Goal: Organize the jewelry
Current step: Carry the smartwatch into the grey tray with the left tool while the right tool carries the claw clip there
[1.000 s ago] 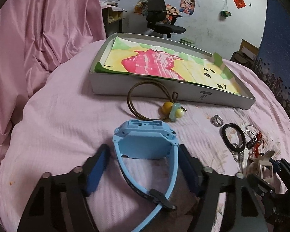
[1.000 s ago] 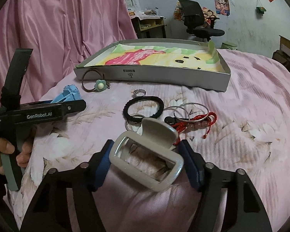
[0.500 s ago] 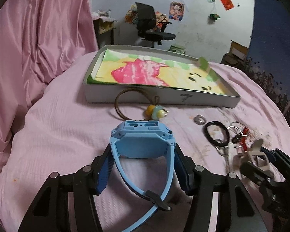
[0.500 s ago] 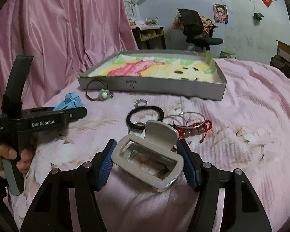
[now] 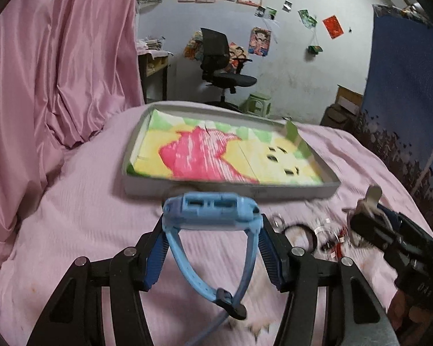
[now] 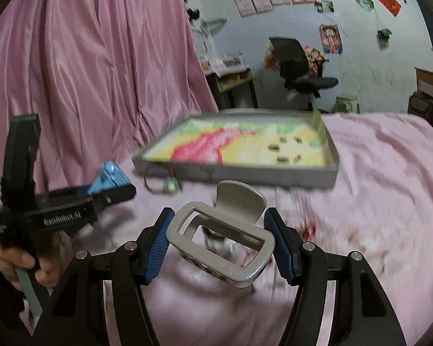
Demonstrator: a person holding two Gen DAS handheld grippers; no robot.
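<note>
My left gripper (image 5: 212, 230) is shut on a blue watch (image 5: 210, 209), held above the pink bedspread with its strap hanging toward me. My right gripper (image 6: 220, 232) is shut on a grey hair claw clip (image 6: 222, 230), also lifted. The grey tray (image 5: 147, 186) with a colourful paper lining lies ahead of both; it also shows in the right wrist view (image 6: 245, 174). A black hair tie (image 5: 300, 235), rings and a red bracelet (image 5: 339, 235) lie on the bed to the right of the watch. A hair tie with a green flower (image 6: 170, 186) lies by the tray's front wall.
A pink curtain (image 5: 57, 66) hangs on the left. An office chair (image 5: 222, 66) and a green stool (image 5: 258, 103) stand beyond the bed. A blue cloth (image 5: 404, 86) hangs on the right. In the right wrist view the left gripper (image 6: 57, 210) is at the left, held by a hand.
Both grippers have closed on their items and lifted them off the bed, tilting up toward the tray. The watch and the claw clip now hang above the bedspread.
</note>
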